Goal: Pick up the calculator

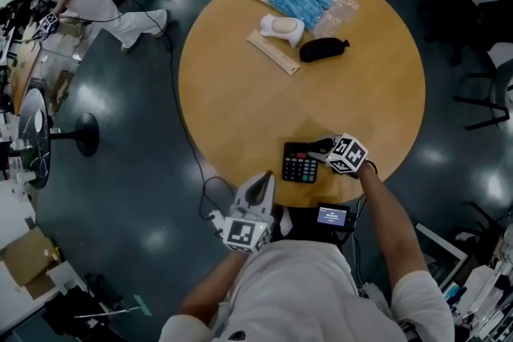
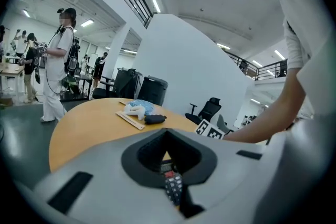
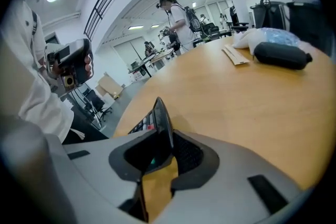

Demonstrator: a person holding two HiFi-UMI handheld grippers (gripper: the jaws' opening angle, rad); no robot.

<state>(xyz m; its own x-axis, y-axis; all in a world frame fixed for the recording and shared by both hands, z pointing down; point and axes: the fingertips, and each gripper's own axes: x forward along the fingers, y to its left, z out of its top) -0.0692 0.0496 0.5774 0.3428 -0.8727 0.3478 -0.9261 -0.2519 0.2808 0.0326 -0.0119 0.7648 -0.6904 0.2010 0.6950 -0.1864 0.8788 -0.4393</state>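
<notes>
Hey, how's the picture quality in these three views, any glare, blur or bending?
Head view: dim, lamp glare on the dark floor, table sharp. Left gripper view: fisheye bend, black corners, a mosaic patch over a face. Right gripper view: same bend, calculator near the lens, soft.

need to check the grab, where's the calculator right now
In the head view the calculator is at the near edge of the round table, right of centre, with its right end between the jaws of the right gripper.

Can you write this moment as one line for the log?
task: pick up calculator | right gripper: closed on calculator edge, near table rim | left gripper: shut, empty, off table
</notes>
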